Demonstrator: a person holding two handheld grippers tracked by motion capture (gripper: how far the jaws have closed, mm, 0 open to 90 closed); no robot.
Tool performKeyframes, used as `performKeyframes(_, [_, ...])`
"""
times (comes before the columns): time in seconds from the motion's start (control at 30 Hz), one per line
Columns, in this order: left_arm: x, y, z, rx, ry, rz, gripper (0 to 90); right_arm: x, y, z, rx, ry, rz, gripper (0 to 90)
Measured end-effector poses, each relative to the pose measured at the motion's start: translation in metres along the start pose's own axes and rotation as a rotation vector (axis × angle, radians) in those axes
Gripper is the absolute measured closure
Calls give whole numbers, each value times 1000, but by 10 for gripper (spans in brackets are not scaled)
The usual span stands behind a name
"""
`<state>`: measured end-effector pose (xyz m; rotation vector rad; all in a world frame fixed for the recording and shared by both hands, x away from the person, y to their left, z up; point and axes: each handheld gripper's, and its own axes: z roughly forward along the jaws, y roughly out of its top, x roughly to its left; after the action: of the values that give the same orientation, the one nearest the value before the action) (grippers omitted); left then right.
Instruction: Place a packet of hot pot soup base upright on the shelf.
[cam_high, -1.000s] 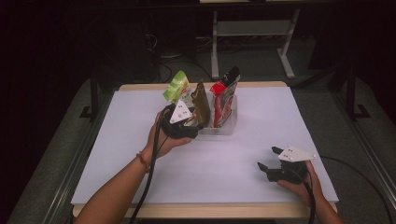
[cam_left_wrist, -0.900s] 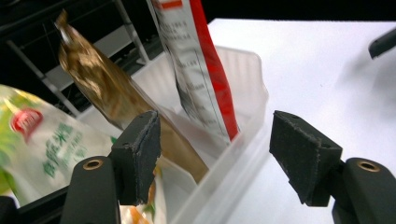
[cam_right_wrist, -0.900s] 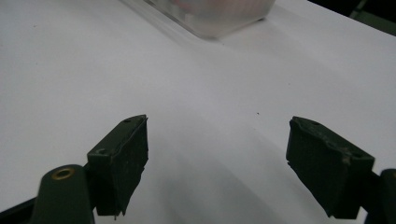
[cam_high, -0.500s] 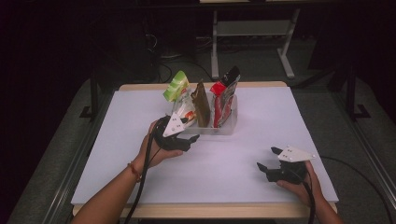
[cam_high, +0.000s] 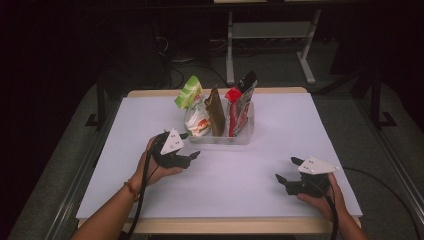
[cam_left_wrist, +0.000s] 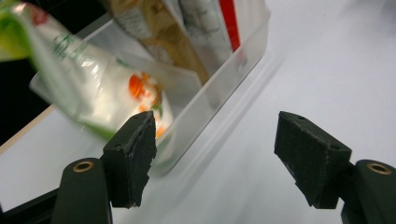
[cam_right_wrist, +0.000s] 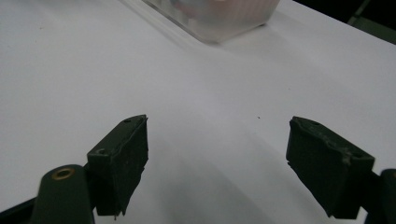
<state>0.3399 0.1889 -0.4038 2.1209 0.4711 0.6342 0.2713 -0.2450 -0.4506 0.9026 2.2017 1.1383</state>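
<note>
Left tool (cam_high: 189, 152) open – snack pouches (cam_high: 199, 116) upright in bin (cam_high: 240, 138).

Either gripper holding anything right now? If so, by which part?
Nothing is held. The left gripper and the right gripper both stand open with only bare table between the jaws.

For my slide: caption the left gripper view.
Open left tool facing a clear bin of snack packets.

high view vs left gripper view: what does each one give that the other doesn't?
High view: both hands, the right gripper low on the white table, and all the upright snack packets, including the green packet. Left gripper view: the left gripper close up, jaws open and empty, with print detail on the white packet. Both: the clear bin and packets.
</note>
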Motion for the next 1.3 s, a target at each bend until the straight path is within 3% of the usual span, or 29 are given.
performKeyframes(0.43, [7,-31,-31,24,31,-22,286,4,3,-1,1,-6,-34,206])
performKeyframes(0.63, [10,-43,-42,11,31,-62,283,4,3,-2,-4,-5,-42,205])
performKeyframes(0.9, [12,-63,-57,46,61,-57,284,4,8,3,-12,-1,-57,203])
performKeyframes(1.3, [20,-94,-96,23,117,-136,280,6,12,8,-20,-3,-75,200])
